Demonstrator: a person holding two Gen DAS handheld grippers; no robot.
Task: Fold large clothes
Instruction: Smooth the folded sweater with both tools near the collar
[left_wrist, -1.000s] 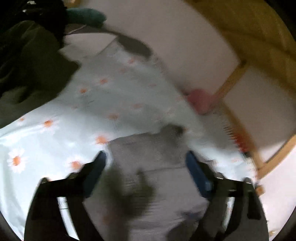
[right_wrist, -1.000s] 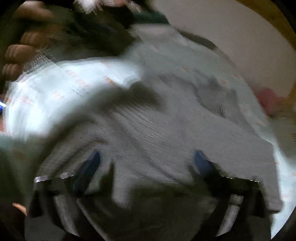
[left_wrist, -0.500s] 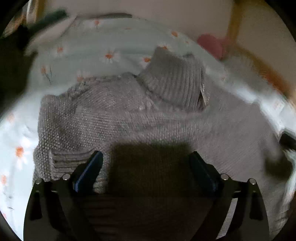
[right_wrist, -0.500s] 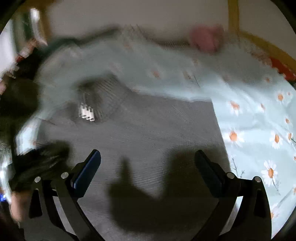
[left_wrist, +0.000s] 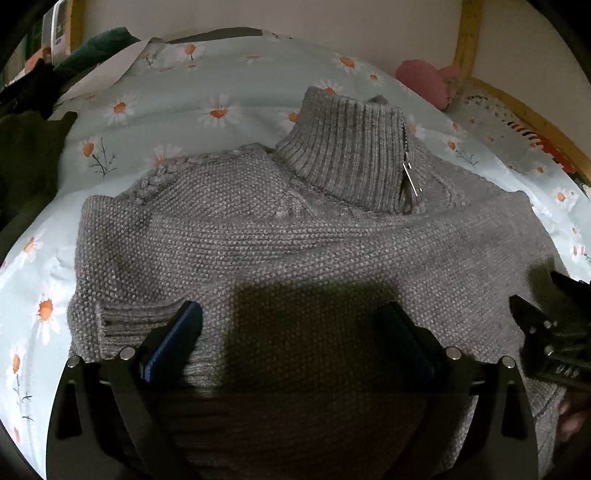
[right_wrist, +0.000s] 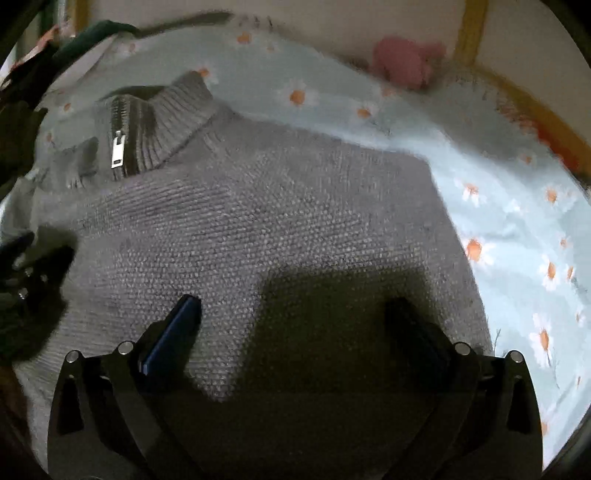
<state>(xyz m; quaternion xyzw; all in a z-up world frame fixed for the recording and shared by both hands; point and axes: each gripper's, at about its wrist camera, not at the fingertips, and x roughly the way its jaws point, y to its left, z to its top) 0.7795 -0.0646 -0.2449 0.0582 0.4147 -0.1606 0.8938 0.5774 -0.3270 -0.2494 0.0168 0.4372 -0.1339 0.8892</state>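
Note:
A grey knitted sweater (left_wrist: 295, 236) with a ribbed zip collar (left_wrist: 343, 155) lies spread flat on a daisy-print bedsheet (left_wrist: 184, 110). My left gripper (left_wrist: 291, 325) hovers over its lower body, and its jaws are opening with nothing pinched between them, only knit below. A folded cuff (left_wrist: 129, 321) lies by its left finger. My right gripper (right_wrist: 295, 321) stands open over the sweater (right_wrist: 277, 221) on the right half, near the side edge. The zip pull (right_wrist: 118, 149) shows at upper left. Each gripper shows at the edge of the other's view: the right gripper (left_wrist: 550, 332), the left gripper (right_wrist: 26, 273).
Dark clothes (left_wrist: 26, 147) are piled at the left of the bed. A pink soft thing (left_wrist: 424, 81) lies at the far edge by the wooden bed frame (left_wrist: 465, 37) and the wall. Bare sheet (right_wrist: 517, 240) shows to the right of the sweater.
Both grippers swung down over the sweater, from blurred views of the bed to a close look at the knit. The left has since held still; the right view shifted a little.

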